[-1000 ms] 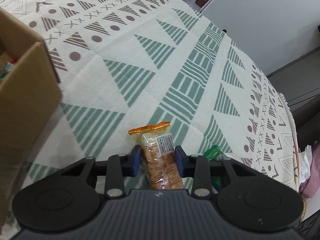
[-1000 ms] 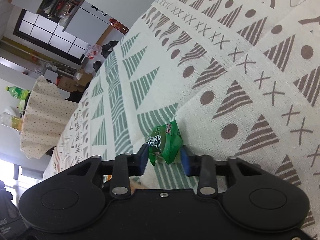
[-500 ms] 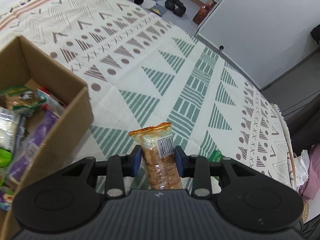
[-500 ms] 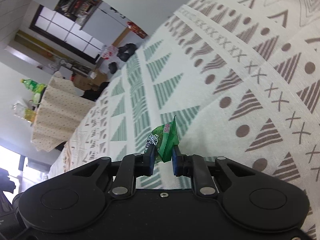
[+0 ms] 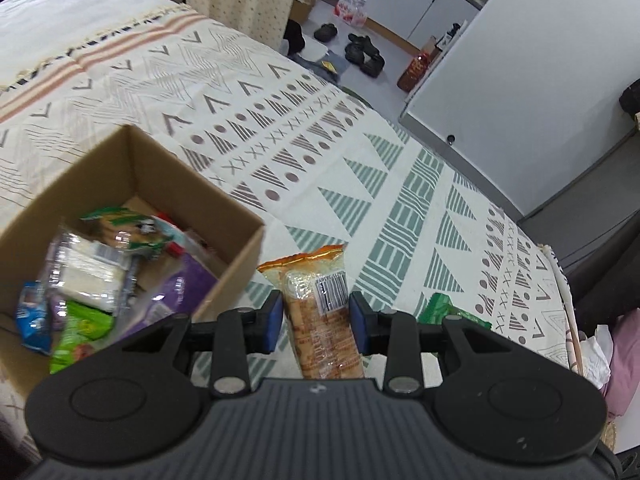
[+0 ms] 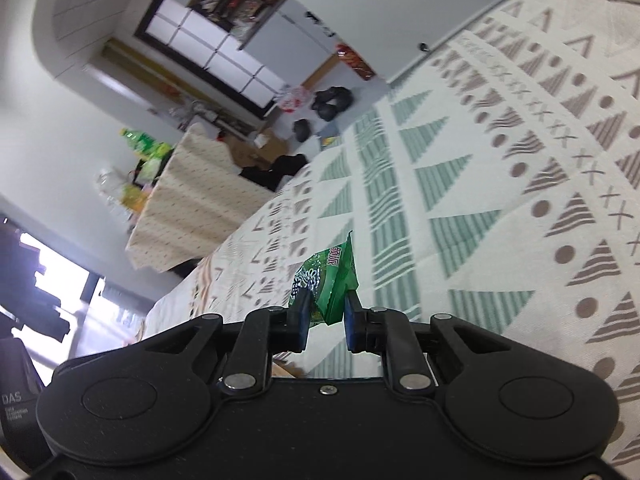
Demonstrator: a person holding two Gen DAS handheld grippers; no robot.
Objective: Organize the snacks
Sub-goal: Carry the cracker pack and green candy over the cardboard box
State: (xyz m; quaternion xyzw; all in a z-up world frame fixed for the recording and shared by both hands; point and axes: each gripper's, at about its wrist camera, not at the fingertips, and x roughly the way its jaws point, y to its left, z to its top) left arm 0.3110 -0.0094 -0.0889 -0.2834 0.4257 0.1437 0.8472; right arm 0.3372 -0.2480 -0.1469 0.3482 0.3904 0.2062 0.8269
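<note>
My left gripper (image 5: 316,322) is shut on a clear, orange-ended cracker pack (image 5: 320,304), held above the patterned bedspread (image 5: 360,168). To its left stands an open cardboard box (image 5: 132,168) with several snack packets inside. A green packet (image 5: 438,308) shows just right of the left gripper, partly hidden behind its finger. In the right wrist view my right gripper (image 6: 326,314) is shut on a small green snack packet (image 6: 326,280), lifted off the bedspread (image 6: 500,200).
The bed's edge runs along the right of the left wrist view, with a white cabinet (image 5: 520,60) and floor with shoes (image 5: 364,54) beyond. A cloth-covered table (image 6: 192,200) with bottles stands past the bed in the right wrist view.
Both grippers have risen off the bedspread with their packets. The right gripper's jaws closed on the green packet. The box's inside has come into the left wrist view.
</note>
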